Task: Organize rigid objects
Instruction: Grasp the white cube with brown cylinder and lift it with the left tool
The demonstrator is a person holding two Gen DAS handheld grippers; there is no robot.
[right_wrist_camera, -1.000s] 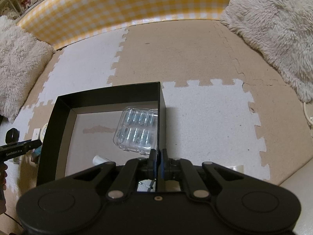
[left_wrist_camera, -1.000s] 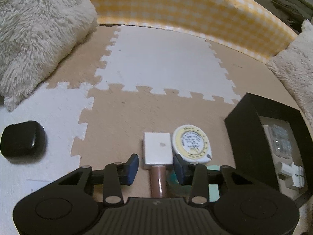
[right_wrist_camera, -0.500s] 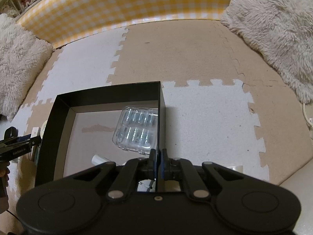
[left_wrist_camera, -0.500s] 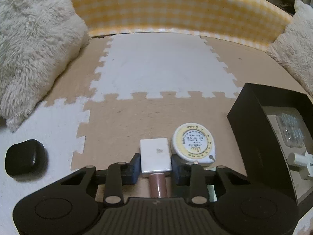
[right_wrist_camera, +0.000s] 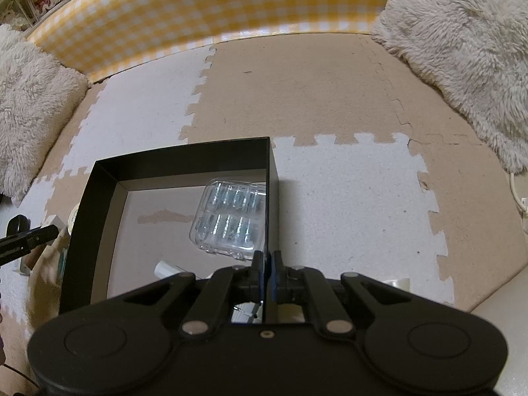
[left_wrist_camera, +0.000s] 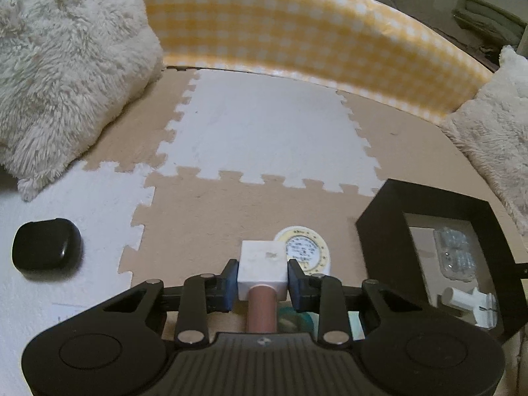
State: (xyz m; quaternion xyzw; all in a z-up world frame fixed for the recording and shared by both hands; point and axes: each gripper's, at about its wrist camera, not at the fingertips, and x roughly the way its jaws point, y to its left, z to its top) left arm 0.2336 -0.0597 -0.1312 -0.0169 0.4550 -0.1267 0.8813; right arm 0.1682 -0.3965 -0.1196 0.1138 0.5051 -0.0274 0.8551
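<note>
My left gripper (left_wrist_camera: 262,280) is shut on a white block (left_wrist_camera: 262,262) that caps a brown cylinder (left_wrist_camera: 262,307), and holds it just above the mat. A round yellow-rimmed tape measure (left_wrist_camera: 305,250) lies right behind it. The black box (left_wrist_camera: 379,231) stands to the right, holding a clear plastic case (left_wrist_camera: 457,254) and a white plastic piece (left_wrist_camera: 472,300). In the right wrist view my right gripper (right_wrist_camera: 265,260) is shut on the right wall of the black box (right_wrist_camera: 181,155), with the clear plastic case (right_wrist_camera: 231,217) just ahead inside.
A small black case (left_wrist_camera: 46,247) lies on the white mat tile at the left. Something teal (left_wrist_camera: 293,323) lies under the left gripper. Fluffy cushions (left_wrist_camera: 66,66) (right_wrist_camera: 462,49) flank the mat, and a yellow checked bumper (left_wrist_camera: 297,26) closes off the back.
The left gripper's jaws closed onto the white block and lifted it off the mat. The right gripper and the box stayed put.
</note>
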